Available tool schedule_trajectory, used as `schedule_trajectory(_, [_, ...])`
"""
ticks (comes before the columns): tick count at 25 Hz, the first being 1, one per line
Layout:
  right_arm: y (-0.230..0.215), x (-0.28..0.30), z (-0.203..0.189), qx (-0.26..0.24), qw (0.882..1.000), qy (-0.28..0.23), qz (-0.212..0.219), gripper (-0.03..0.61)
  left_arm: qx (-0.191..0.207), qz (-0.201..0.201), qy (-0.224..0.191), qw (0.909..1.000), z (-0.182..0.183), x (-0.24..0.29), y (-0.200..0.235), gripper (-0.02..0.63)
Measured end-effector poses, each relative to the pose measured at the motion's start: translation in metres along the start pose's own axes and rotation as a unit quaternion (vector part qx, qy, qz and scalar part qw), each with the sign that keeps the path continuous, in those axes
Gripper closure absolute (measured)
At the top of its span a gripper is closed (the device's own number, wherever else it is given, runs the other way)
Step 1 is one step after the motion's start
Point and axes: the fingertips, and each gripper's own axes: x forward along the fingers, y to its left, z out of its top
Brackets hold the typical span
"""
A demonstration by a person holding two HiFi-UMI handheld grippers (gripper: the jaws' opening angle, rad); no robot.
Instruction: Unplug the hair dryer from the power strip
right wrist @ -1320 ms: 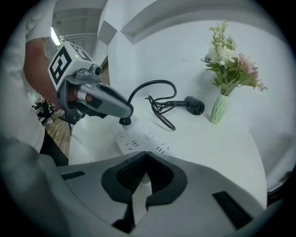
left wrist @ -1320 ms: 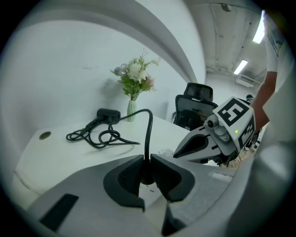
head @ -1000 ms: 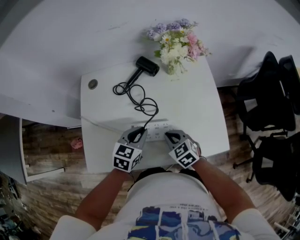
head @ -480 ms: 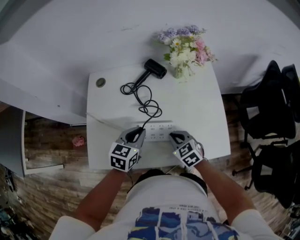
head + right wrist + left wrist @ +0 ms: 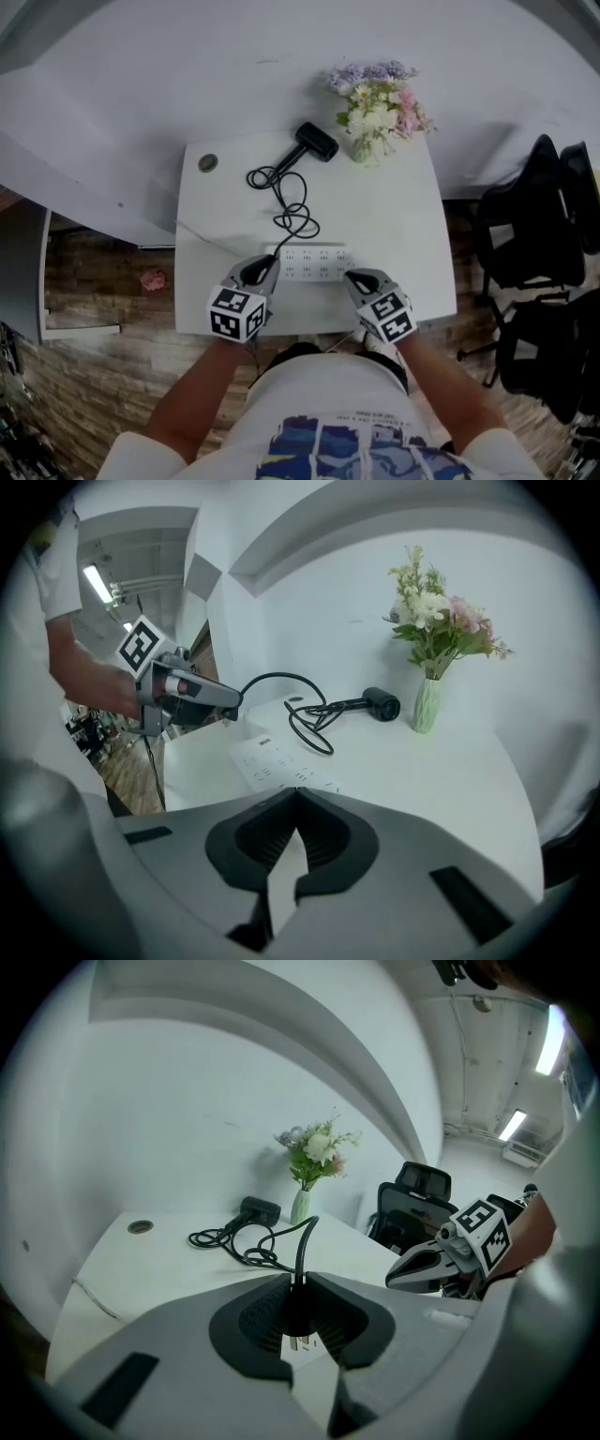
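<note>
Hair dryer (image 5: 317, 141) lies at the table's (image 5: 403, 225) far edge, its plug (image 5: 298, 1309) clamped in the fingers of the left gripper (image 5: 257, 273), prongs bare and apparently clear of the power strip (image 5: 314, 262); the right gripper (image 5: 354, 277) has its fingers together, empty.

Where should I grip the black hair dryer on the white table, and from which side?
Probably the slim handle of the black hair dryer, from above, jaws across it: it lies flat on the white table, and its barrel is thicker, near the flower vase.

Light is soft and greyish. A ceiling lamp (image 5: 512, 1125) glows bright. Gripper views bend and darken at the edges.
</note>
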Motion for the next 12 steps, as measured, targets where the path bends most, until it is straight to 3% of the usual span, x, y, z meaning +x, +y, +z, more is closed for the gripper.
schedule_trajectory(12, [0.031, -0.063, 0.014, 0.038, 0.998, -0.045, 0.024, 0.58, -0.045, 0.035, -0.015, 0.9983, -0.012, -0.035, 0.024, 0.566])
